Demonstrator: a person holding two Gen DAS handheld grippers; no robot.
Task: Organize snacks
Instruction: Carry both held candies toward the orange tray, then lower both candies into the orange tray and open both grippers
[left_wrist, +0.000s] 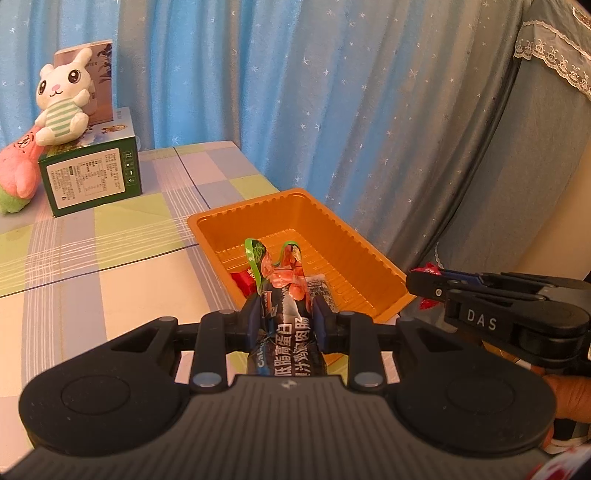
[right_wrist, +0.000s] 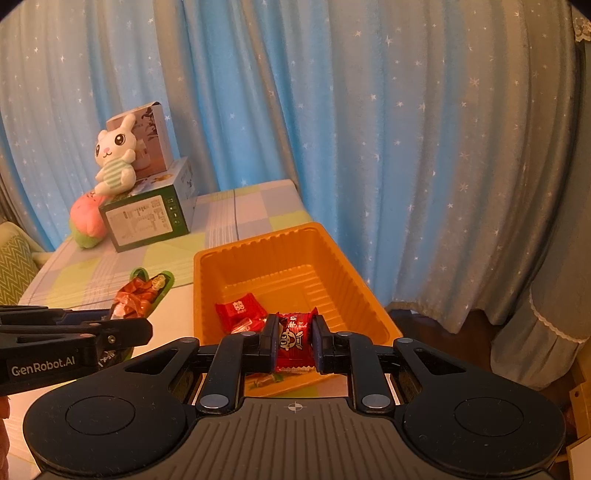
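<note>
An orange plastic tray (left_wrist: 354, 236) (right_wrist: 347, 273) lies on the checked tablecloth near the table's right edge. My left gripper (left_wrist: 286, 314) is shut on a long dark snack pack with green edges (left_wrist: 284, 295), held just in front of the tray's near left corner. The same pack (right_wrist: 140, 295) shows in the right wrist view, left of the tray. My right gripper (right_wrist: 294, 338) is shut on a small red candy packet (right_wrist: 295, 339) above the tray's near end. Red packets (right_wrist: 238, 308) lie on the tray floor. The right gripper (left_wrist: 417, 286) reaches in from the right in the left wrist view.
A green box (left_wrist: 92, 177) stands at the table's far left with a white plush rabbit (left_wrist: 62, 99) on top and a pink plush (left_wrist: 18, 173) beside it. Blue star-print curtains hang behind. The table edge runs just right of the tray.
</note>
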